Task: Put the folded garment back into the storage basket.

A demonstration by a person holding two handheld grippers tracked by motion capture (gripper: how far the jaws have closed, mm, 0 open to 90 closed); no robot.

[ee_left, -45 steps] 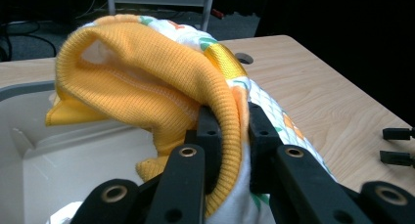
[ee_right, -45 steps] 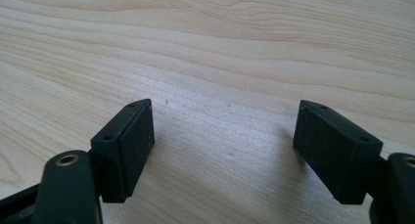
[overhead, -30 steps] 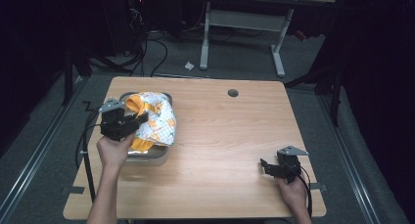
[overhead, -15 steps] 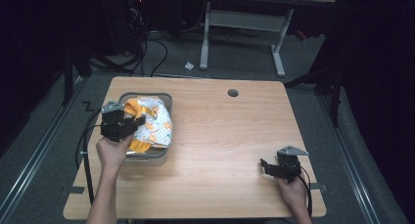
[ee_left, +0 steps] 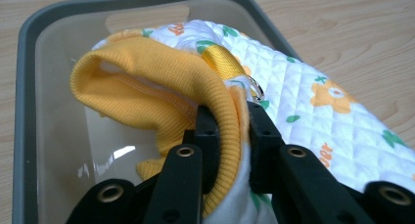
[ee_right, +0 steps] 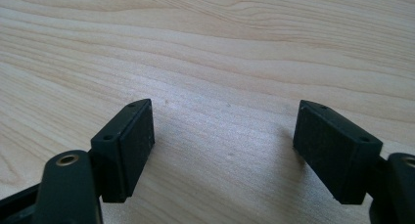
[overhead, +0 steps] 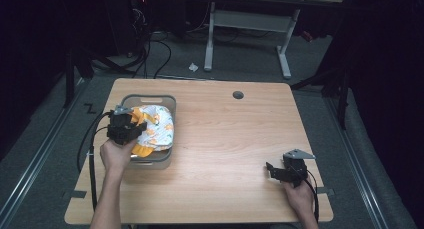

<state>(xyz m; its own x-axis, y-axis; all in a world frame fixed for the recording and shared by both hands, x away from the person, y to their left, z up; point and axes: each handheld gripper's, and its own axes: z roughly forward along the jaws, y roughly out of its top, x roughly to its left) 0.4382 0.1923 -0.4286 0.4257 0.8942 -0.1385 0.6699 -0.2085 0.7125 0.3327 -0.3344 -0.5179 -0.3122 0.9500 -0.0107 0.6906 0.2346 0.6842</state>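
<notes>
A white quilted garment with orange and green flower print and yellow ribbed trim lies in a grey plastic bin at the table's left. My left gripper is shut on the garment's yellow ribbed cuff, which is pinched between both jaws over the bin. A small metal ring shows on a yellow strap just behind the jaws. My right gripper rests on the bare wood at the front right, open, nothing between its pads.
The wooden table has a round cable hole near its far edge. Black cables trail off the table's left side. Beyond the table stand a white desk frame and dark floor.
My left gripper has sunk a little toward the bin and drawn nearer with the garment in it. The right gripper has kept still.
</notes>
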